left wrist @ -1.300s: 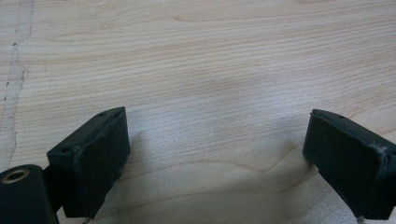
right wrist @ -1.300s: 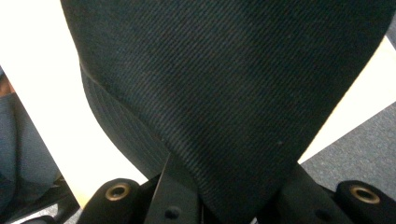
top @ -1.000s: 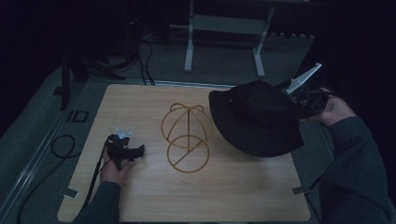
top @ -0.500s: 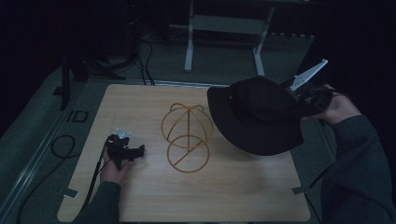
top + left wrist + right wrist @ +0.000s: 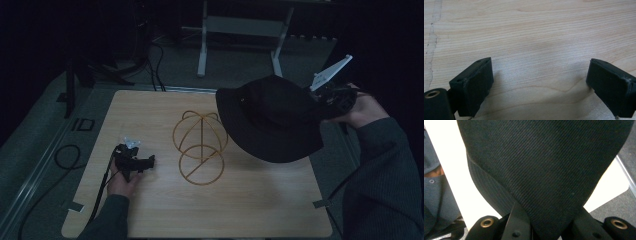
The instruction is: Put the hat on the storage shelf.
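Note:
A black wide-brimmed hat (image 5: pixel 272 117) hangs in the air over the table's right side, its brim just right of a gold wire hat stand (image 5: pixel 200 147). My right gripper (image 5: pixel 327 97) is shut on the hat's far right edge; in the right gripper view the dark cloth (image 5: pixel 544 170) is pinched between the jaws. The stand sits upright at the table's middle with nothing on it. My left gripper (image 5: pixel 145 162) rests on the wooden table (image 5: pixel 150 210) left of the stand, and in the left gripper view its fingers (image 5: pixel 471 85) stand wide apart over bare wood.
A grey metal frame (image 5: pixel 240 30) stands on the floor beyond the table. Black cables (image 5: pixel 65 155) lie on the floor at the left. The table's right edge (image 5: pixel 320 200) runs under the raised hat.
The right hand has lifted the hat a little higher and carried it slightly further right and up. The left gripper has stayed in place.

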Demonstrator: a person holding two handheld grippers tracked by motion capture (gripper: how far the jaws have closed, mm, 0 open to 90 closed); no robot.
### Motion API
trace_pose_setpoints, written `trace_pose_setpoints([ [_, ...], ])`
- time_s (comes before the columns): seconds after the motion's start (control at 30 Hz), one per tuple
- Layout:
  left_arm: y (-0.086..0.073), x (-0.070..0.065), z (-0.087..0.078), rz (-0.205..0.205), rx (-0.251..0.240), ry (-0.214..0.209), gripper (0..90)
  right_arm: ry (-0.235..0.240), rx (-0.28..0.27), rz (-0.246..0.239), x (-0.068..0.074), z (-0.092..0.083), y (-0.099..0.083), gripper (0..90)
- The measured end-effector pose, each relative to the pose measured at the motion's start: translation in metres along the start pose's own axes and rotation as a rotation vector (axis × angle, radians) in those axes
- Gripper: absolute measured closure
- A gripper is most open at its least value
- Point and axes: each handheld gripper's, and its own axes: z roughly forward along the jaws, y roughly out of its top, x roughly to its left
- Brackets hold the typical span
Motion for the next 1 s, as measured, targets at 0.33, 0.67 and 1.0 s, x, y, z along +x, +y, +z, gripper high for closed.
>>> trace_pose_setpoints([
  [0.33, 0.0, 0.0, 0.0, -0.001, -0.001, 0.0, 7.5, 0.008, -0.018, -0.026, 0.004, -0.007, 0.014, 84.8],
  [0.67, 0.0, 0.0, 0.0, 0.0, 0.0, 0.0, 7.5, 0.02, -0.037, -0.066, 0.009, -0.009, 0.031, 84.8],
  [1.0, 0.0, 0.0, 0.0, 0.0, 0.0, 0.0, 7.5, 0.044, -0.044, -0.106, 0.014, -0.001, 0.051, 84.7],
])
